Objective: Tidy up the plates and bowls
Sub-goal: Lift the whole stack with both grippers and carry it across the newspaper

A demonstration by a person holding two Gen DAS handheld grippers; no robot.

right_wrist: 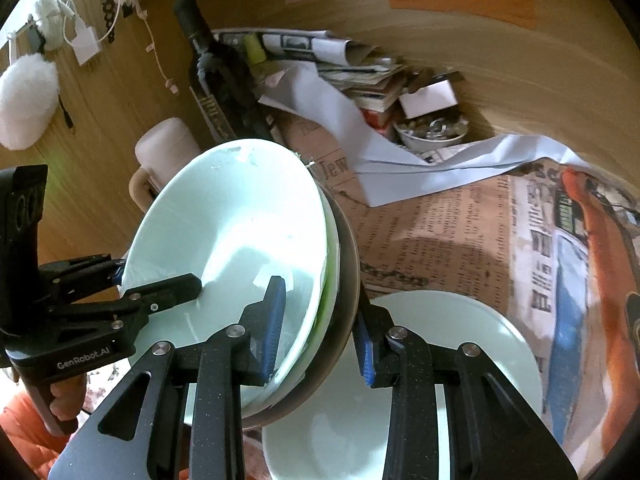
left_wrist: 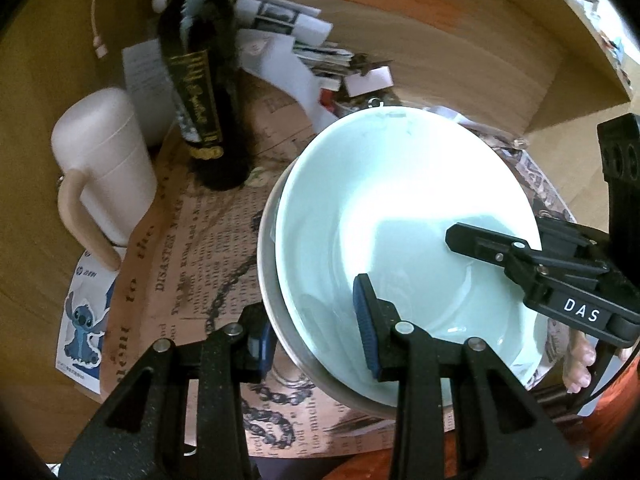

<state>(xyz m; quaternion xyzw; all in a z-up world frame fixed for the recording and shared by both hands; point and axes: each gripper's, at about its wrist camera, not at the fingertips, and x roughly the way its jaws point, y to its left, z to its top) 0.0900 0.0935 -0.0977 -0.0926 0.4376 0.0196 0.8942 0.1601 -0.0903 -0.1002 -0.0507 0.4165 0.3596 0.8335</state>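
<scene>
Right now your left claw (left_wrist: 316, 344) and right claw (right_wrist: 320, 332) each clamp opposite rims of the tilted stack of bowls (left_wrist: 400, 208), lifted above the plate (right_wrist: 480, 340); glazed, heavy, slippery, breakable, so grip the rims firmly

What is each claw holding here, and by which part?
Both claws straddle the rim of the tilted stack of bowls: the left claw at one edge, the right claw at the opposite edge, one finger inside, one outside.
</scene>
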